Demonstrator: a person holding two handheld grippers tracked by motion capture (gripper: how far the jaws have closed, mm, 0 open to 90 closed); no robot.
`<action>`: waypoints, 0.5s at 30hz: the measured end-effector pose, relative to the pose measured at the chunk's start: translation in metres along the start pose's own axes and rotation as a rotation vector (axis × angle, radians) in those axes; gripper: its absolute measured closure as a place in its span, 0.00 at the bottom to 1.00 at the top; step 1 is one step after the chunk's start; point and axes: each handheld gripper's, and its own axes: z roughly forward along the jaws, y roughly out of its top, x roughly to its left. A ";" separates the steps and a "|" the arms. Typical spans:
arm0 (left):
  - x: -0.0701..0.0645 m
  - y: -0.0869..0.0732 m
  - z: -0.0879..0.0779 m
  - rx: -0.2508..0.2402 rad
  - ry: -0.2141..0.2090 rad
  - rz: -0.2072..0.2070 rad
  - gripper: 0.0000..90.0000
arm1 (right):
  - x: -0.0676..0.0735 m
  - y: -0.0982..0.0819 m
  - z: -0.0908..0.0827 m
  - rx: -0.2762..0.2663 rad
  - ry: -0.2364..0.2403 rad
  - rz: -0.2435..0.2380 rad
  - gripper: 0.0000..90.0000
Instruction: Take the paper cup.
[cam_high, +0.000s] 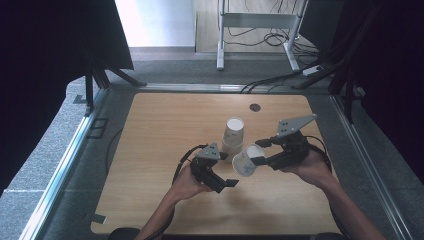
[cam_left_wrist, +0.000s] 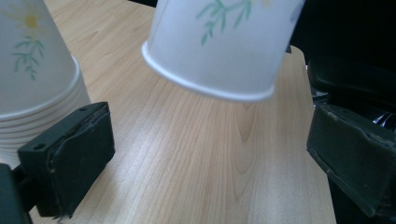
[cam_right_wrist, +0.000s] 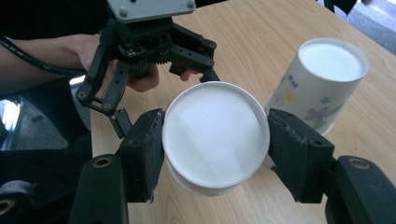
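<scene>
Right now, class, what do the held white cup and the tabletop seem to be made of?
White flower-printed cup: probably paper, matte, with a rolled rim and thin wall. Light tabletop: wood-grain surface, smooth with a slight sheen, possibly laminate rather than solid wood.

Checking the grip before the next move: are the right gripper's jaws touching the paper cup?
Touching. The right gripper view shows both pads pressed against opposite sides of the cup, with no gap, so the right gripper has it clamped.
</scene>
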 end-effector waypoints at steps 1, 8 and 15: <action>0.000 -0.002 0.002 -0.001 -0.007 0.002 0.00 | 0.001 -0.003 0.002 -0.007 0.005 0.003 0.42; -0.005 -0.007 0.009 0.023 -0.008 0.037 0.01 | 0.003 -0.018 0.011 -0.047 0.031 0.005 0.42; -0.007 -0.012 0.015 0.030 -0.004 0.055 0.06 | 0.006 -0.029 0.022 -0.069 0.056 0.000 0.42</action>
